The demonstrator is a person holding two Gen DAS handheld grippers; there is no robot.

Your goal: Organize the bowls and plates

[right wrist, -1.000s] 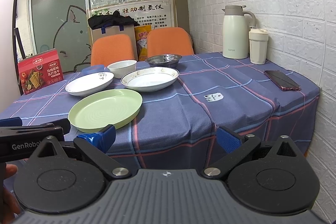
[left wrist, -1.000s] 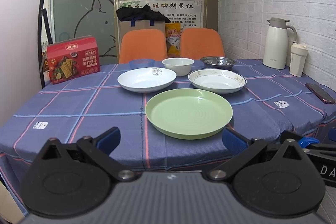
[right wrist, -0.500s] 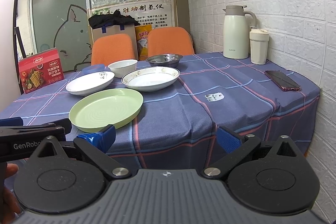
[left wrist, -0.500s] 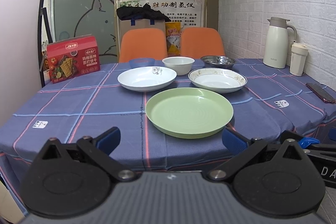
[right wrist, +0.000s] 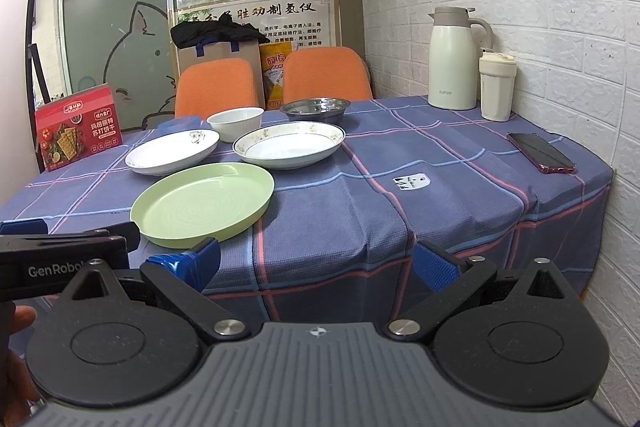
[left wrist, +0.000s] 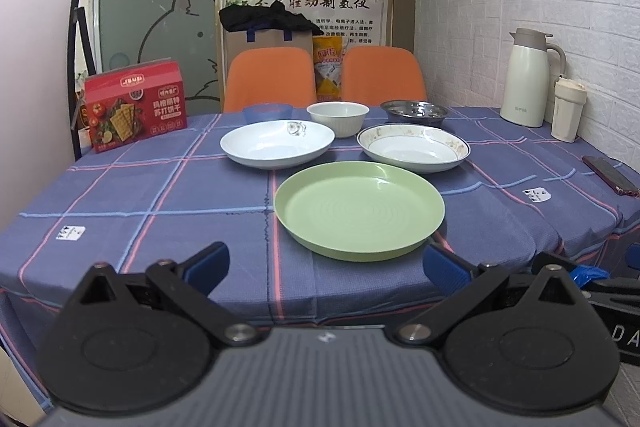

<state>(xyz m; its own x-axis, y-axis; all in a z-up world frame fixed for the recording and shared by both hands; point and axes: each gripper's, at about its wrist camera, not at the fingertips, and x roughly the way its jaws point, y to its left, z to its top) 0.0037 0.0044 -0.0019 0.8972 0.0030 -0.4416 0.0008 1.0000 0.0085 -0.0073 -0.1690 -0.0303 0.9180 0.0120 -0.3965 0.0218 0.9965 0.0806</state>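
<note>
Left fingers [left wrist: 208,265] are sitting spread, empty; green plate [left wrist: 359,211] is lying at twelve o'clock on the surface [left wrist: 140,203]. Right fingers [right wrist: 434,263] are spread too; plate at ten o'clock, probably light, stiff — take the rim.

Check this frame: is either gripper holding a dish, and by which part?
Nothing is held. The left gripper and right gripper are both open, short of the green plate.

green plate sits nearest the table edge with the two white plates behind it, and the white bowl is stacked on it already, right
Not quite. The green plate is nearest the edge with both white plates behind it, but it is empty. The white bowl stands on the cloth farther back, as the left wrist view shows.
</note>
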